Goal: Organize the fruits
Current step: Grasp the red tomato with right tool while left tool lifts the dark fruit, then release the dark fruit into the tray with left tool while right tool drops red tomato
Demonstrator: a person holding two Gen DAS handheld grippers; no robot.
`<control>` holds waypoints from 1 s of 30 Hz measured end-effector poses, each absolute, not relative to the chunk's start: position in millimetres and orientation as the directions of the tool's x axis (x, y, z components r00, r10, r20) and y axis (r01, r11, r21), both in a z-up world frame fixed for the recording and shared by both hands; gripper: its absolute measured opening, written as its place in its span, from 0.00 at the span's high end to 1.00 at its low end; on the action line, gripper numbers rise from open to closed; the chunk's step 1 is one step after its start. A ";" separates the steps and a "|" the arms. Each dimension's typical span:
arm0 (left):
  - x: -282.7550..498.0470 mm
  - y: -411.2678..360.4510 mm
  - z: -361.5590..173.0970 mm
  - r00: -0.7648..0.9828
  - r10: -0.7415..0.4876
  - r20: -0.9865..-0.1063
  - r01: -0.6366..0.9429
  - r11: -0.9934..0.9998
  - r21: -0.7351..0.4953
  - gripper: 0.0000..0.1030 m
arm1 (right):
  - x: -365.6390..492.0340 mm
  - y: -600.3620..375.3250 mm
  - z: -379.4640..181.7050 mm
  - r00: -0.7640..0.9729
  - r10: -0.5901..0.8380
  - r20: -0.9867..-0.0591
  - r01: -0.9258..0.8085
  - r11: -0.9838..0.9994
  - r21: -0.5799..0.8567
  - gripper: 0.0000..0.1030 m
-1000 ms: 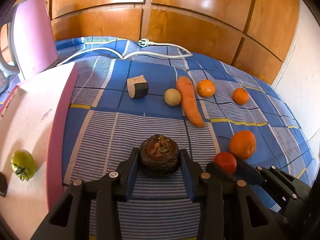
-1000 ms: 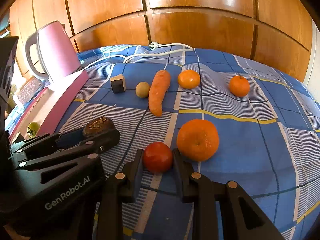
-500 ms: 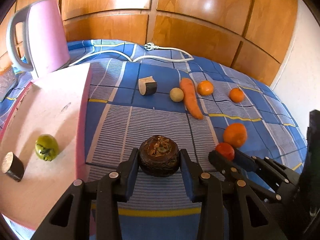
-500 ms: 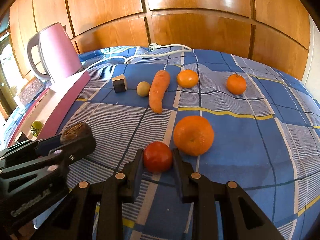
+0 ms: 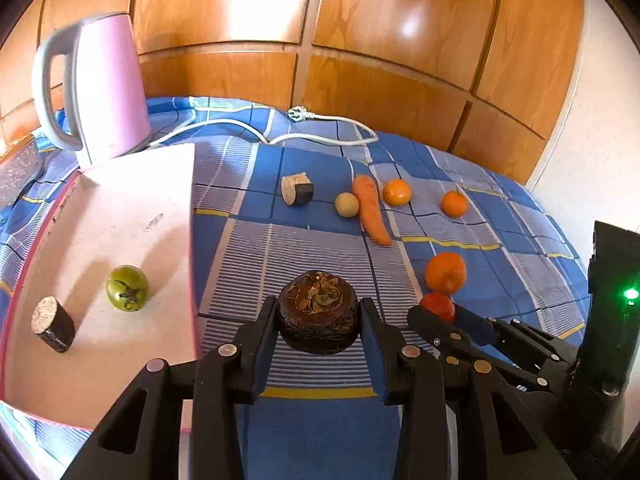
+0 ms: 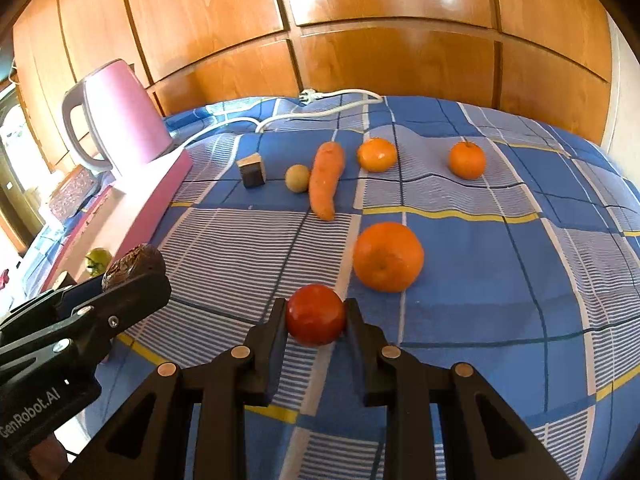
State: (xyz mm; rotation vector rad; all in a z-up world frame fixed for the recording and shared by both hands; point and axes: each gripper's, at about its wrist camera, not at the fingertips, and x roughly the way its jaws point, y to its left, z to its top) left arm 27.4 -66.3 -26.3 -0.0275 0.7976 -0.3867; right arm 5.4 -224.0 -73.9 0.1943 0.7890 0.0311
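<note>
Two grippers each pinch a fruit above the blue checked cloth [image 6: 500, 280]. The left gripper [image 5: 319, 322] clamps a dark brown fruit [image 5: 318, 312] between its pads, just beside the pink tray [image 5: 120, 216], where a green fruit [image 5: 127, 288] and a dark block [image 5: 53, 323] already lie. The right gripper [image 6: 316, 316] squeezes a red fruit [image 6: 316, 314] (a big orange [image 6: 388, 256] sits just beyond it). Farther back lie a carrot [image 6: 326, 184], two small oranges [image 6: 377, 154] and a pink kettle [image 6: 128, 116].
</note>
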 end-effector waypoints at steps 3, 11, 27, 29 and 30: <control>25.8 -57.2 -20.0 0.644 -0.345 -0.683 0.312 0.933 -0.176 0.61 | 4.4 -217.8 -69.1 0.707 0.114 -0.698 0.027 0.982 0.188 0.73; 26.7 -22.1 -6.3 0.680 -0.304 -0.668 0.248 0.952 -0.181 0.61 | 6.9 -195.2 -55.6 0.704 0.181 -0.687 -0.041 0.976 0.215 0.73; 62.4 79.1 -3.0 0.715 -0.149 -0.683 0.021 0.981 -0.192 0.61 | 31.0 -107.4 -19.9 0.646 0.388 -0.657 -0.324 0.919 0.224 0.73; 66.9 87.1 -5.0 0.712 -0.137 -0.689 0.001 0.981 -0.195 0.61 | 34.7 -98.7 -19.6 0.637 0.394 -0.662 -0.342 0.915 0.215 0.73; 69.1 90.4 -6.0 0.710 -0.135 -0.692 -0.007 0.980 -0.198 0.61 | 36.2 -94.0 -20.2 0.632 0.397 -0.665 -0.352 0.912 0.210 0.73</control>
